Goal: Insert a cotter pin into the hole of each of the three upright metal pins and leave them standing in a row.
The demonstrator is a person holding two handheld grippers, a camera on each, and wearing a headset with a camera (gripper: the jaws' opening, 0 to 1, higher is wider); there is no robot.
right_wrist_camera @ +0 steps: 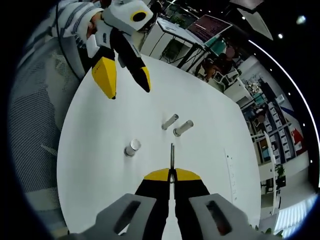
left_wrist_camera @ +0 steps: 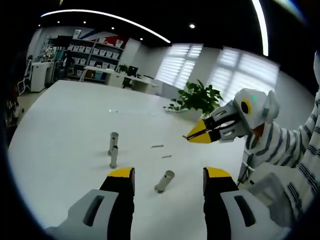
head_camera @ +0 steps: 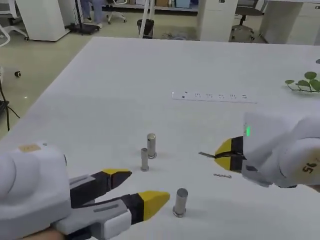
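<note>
As both grippers hang over the white workbench (head_camera: 100,90), the right gripper (right_wrist_camera: 171,176) has its yellow-tipped jaws pressed together on a thin cotter pin (right_wrist_camera: 172,156). The cotter pin sticks straight out ahead of the tips, clear of the bench top. In the right gripper view it points toward the group of metal pins.

The left gripper (head_camera: 140,189) sits low at the near-left side of the bench, its jaws spread wide with nothing between them. Just beside one jaw tip stands the nearest metal pin (head_camera: 180,201), upright and, as far as I can tell, not touching the jaw. Farther back, the middle metal pin (head_camera: 144,159) and the rear metal pin (head_camera: 151,145) stand upright just beside each other, well apart from the nearest one. The three make a loose triangle rather than a line. The pins are too small to tell whether any hole already carries a cotter pin.

A loose cotter pin (head_camera: 222,175) lies flat on the bench near the right gripper's tips. The left gripper view shows a second loose cotter pin (left_wrist_camera: 157,146) lying near it. A white power strip (head_camera: 215,96) lies farther back on the bench. A leafy green plant (head_camera: 305,82) sits at the right edge. A striped sleeve (left_wrist_camera: 300,145) shows behind the right gripper.
</note>
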